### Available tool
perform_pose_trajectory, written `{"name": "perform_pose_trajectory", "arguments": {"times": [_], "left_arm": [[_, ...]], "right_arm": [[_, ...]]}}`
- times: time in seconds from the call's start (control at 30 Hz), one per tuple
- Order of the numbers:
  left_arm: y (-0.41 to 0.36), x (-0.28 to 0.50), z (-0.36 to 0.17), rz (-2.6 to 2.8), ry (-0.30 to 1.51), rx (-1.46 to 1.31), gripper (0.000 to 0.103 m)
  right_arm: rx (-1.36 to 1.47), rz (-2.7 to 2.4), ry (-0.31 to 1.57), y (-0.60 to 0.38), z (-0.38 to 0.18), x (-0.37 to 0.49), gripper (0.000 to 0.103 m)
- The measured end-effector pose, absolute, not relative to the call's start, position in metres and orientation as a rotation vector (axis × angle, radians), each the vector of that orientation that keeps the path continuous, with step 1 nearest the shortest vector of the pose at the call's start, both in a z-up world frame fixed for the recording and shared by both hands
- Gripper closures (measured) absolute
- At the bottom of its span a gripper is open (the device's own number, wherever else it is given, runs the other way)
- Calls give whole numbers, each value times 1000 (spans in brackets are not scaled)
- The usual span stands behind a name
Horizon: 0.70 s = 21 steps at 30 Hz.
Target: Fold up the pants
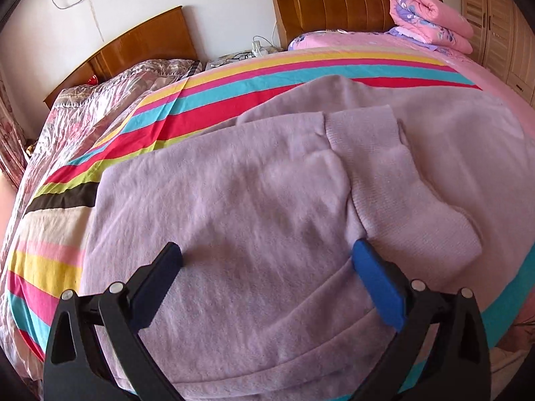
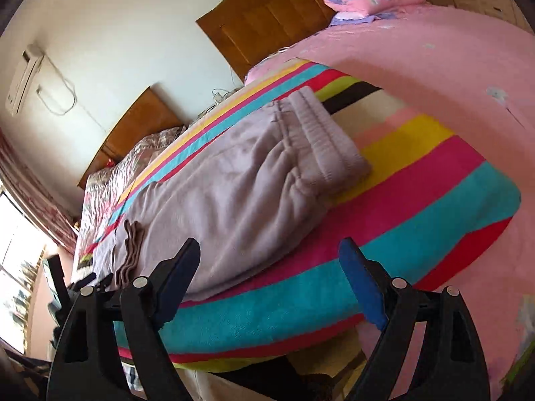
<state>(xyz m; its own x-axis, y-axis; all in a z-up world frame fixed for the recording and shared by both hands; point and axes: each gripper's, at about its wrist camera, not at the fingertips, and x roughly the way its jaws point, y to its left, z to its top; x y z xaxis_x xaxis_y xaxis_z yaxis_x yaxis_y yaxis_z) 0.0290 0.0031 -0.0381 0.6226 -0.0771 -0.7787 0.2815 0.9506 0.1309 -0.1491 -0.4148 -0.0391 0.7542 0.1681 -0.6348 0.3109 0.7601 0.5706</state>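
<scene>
- Grippers first: your left gripper (image 1: 267,254) has its jaws spread wide, nothing between them, hovering right over the lilac pants (image 1: 234,217)
- your right gripper (image 2: 269,250) is spread wide too, holding nothing, sitting near the bed's edge with the pants (image 2: 227,197) just ahead of its left finger
- pants are lying flat on the striped blanket (image 1: 207,100), one leg laid over the other from the look of it
- from the left wrist view the ribbed cuffs (image 1: 384,167) lie on top of the fabric, just past the blue finger pad (image 1: 378,287)
- from the right wrist view the elastic waistband (image 2: 324,140) is at the far end, resting on the yellow and pink stripes
- you can also spot your left gripper (image 2: 90,284) in the right wrist view, down by the cuff end, small and blurry
- the striped blanket sits over a pink bedspread (image 2: 451,67)
- further back there's a rolled pink quilt (image 1: 431,16) by the wooden headboard (image 1: 334,3)
- air conditioner (image 2: 25,80) up on the wall
</scene>
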Motion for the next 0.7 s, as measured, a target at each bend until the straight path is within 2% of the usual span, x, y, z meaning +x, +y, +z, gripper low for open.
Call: {"name": "perform_pose_trajectory", "arguments": {"times": [0.13,0.37,0.57,0.7], "left_arm": [[16,37,-44,-247,927,171,1],[17,36,-46,-236,912,165,1],[18,34,-45,-245,909,163,1],[19,33,-46,-248,899,161,1]], "right_arm": [[705,-87,739,-424,-44,-122,19],[657,-20,914,-400,-50,-93,17],[682,-104,894,-410,-48,-92,20],[619,-133,927,-402,-47,-78,14]]}}
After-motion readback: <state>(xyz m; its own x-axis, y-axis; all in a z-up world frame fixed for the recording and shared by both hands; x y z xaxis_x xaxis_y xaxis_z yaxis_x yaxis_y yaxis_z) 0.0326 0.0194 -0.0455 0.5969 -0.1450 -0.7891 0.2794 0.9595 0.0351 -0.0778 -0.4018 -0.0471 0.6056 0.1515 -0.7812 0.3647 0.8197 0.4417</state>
